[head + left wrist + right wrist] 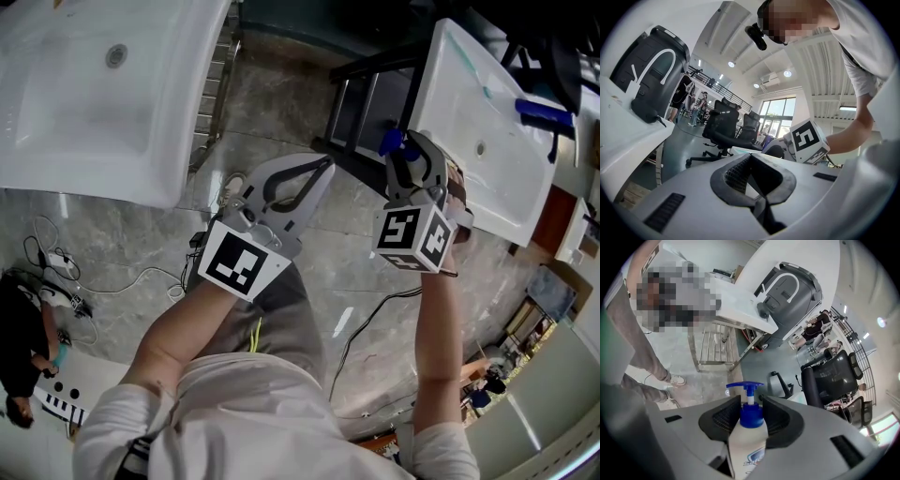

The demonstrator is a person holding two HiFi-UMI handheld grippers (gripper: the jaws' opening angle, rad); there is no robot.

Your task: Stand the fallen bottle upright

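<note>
A white pump bottle (746, 441) with a blue pump head (745, 386) sits between the pads of my right gripper (749, 411), which is shut on its neck and shoulder. The pump points away from the gripper and down toward the floor. In the head view only the blue pump (392, 141) shows, past the right gripper (409, 152), beside the near edge of the right white sink (469, 103). My left gripper (326, 165) hangs level over the floor between the two sinks. It (750, 159) is shut with nothing in it.
A second white sink (94, 103) stands at the upper left on a metal frame (217, 84). A dark stand (356, 103) sits under the right sink. Cables (112, 281) trail over the marble floor. Black office chairs (834, 376) stand further off.
</note>
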